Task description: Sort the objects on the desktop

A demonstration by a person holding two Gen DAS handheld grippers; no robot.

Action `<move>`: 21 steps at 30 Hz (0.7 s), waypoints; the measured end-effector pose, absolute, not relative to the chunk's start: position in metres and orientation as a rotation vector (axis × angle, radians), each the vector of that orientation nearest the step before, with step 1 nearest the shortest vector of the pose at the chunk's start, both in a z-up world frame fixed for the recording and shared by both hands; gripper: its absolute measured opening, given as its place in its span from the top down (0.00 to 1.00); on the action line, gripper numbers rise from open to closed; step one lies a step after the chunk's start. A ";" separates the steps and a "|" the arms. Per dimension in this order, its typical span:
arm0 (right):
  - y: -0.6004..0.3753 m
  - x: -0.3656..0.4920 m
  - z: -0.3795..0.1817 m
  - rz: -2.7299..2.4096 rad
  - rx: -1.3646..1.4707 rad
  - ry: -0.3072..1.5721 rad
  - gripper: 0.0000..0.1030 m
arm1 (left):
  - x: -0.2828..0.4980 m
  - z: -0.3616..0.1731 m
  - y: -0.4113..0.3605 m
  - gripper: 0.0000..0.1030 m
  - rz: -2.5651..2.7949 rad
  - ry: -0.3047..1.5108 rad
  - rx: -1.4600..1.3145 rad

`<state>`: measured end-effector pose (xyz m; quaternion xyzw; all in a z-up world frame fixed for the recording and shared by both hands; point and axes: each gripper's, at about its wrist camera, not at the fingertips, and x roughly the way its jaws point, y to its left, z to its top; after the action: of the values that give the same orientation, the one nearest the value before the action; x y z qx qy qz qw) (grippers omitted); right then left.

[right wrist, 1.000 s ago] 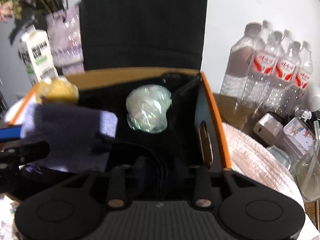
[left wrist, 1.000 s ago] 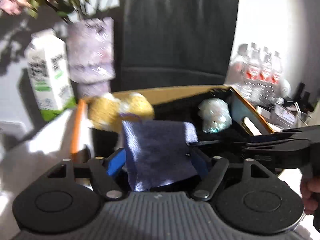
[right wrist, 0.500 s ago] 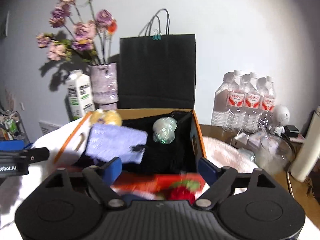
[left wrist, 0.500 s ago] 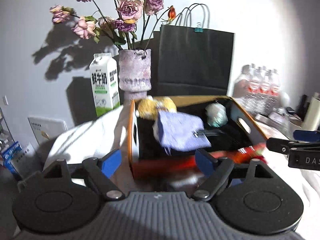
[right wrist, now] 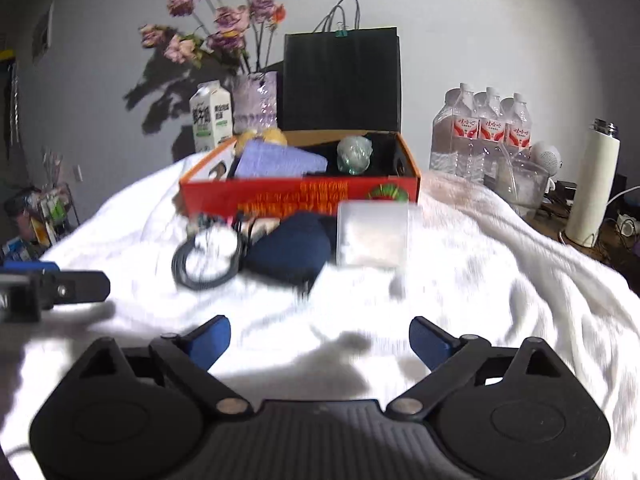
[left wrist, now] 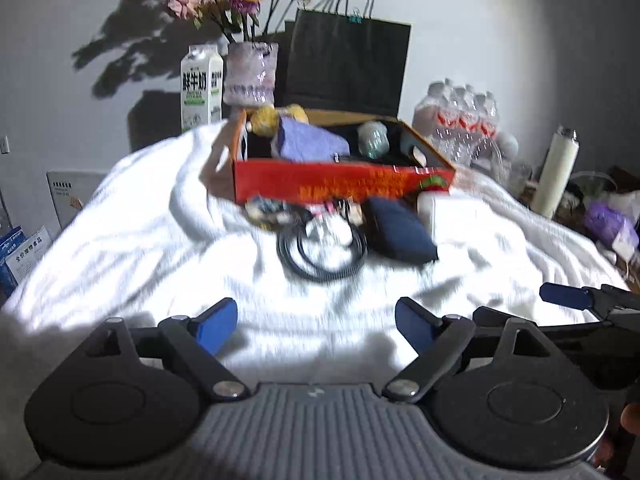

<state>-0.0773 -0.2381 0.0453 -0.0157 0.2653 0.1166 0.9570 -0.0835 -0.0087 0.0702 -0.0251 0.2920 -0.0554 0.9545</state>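
Note:
A red box (left wrist: 344,186) (right wrist: 300,196) stands on the white blanket (left wrist: 140,248), holding a purple cloth (left wrist: 312,146) (right wrist: 276,162), a yellow plush (left wrist: 266,118) and a shiny ball (left wrist: 373,140). In front of it lie a black cable coil (left wrist: 320,252) (right wrist: 206,260), a dark blue pouch (left wrist: 400,232) (right wrist: 292,248) and a translucent white case (right wrist: 372,236). My left gripper (left wrist: 316,320) and right gripper (right wrist: 320,336) hover side by side well short of these items. Both jaws are opening wide, with nothing between them.
Behind the box stand a milk carton (left wrist: 201,86), a vase of flowers (left wrist: 250,74) and a black paper bag (left wrist: 346,66). Water bottles (right wrist: 484,136), a glass bowl (right wrist: 524,188) and a white flask (right wrist: 592,188) crowd the right side.
Both grippers have drawn back from the box to the blanket's near side. The purple cloth, once between the left jaws, now lies in the box. Both jaws stand wider.

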 end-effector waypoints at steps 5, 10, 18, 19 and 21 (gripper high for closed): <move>-0.243 -0.091 0.029 0.230 -0.024 0.562 0.07 | -0.097 0.053 -0.021 0.14 -0.140 0.610 0.001; -0.245 -0.095 0.022 0.220 -0.070 0.558 0.07 | -0.108 0.045 -0.028 0.11 -0.133 0.568 -0.001; -0.249 -0.091 0.018 0.224 -0.028 0.571 0.07 | -0.100 0.041 -0.031 0.09 -0.131 0.580 -0.012; -0.250 -0.090 0.018 0.224 -0.024 0.574 0.07 | -0.099 0.040 -0.031 0.09 -0.131 0.585 -0.015; -0.251 -0.090 0.017 0.224 -0.018 0.578 0.07 | -0.097 0.037 -0.032 0.09 -0.128 0.591 -0.019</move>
<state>-0.0901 -0.2508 0.0171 -0.0089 0.2842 0.1101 0.9524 -0.0972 -0.0316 0.0372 -0.0095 0.2910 -0.0629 0.9546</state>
